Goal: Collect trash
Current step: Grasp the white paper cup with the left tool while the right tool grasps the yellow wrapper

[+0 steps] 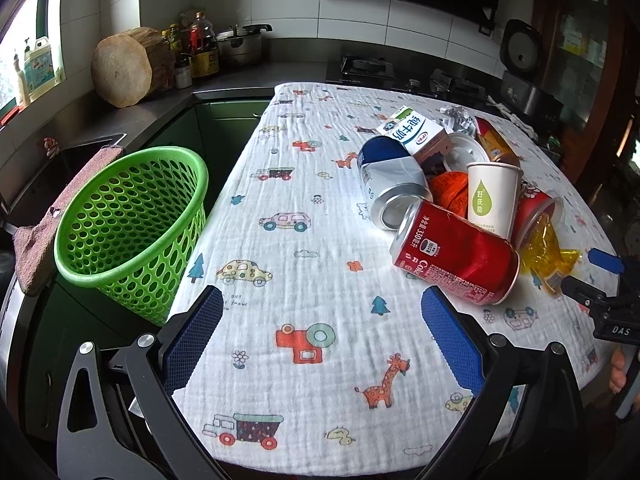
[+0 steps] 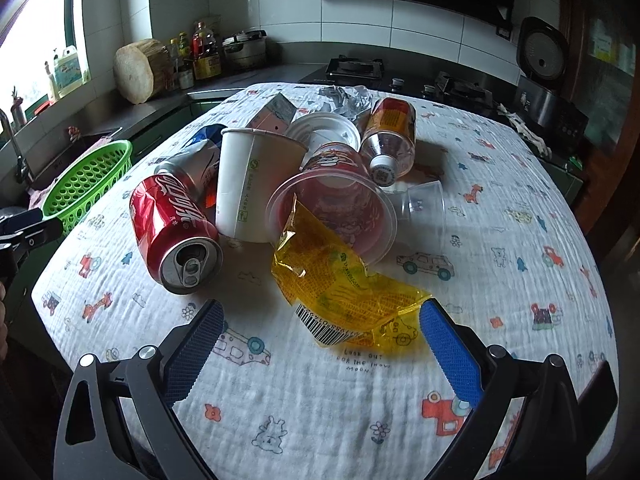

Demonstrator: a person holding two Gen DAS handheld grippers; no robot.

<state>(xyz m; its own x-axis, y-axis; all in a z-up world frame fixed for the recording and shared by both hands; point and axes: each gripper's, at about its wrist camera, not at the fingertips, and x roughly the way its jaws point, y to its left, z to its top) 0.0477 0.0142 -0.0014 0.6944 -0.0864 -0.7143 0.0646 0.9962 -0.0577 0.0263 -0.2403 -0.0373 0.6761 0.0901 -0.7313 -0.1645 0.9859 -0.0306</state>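
Right gripper (image 2: 320, 332) is spread wide and empty, with the yellow wrapper (image 2: 344, 292) lying flat right between its fingers at the surface's near edge. Left gripper (image 1: 322, 320) is spread too, further off, nearer the green basket (image 1: 132, 232) past the left edge.

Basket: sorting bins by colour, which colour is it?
Green, with a perforated wall; the left wrist view shows it best.

Two cans (image 2: 176, 232), four cups (image 2: 256, 184), one basket (image 1: 132, 232).
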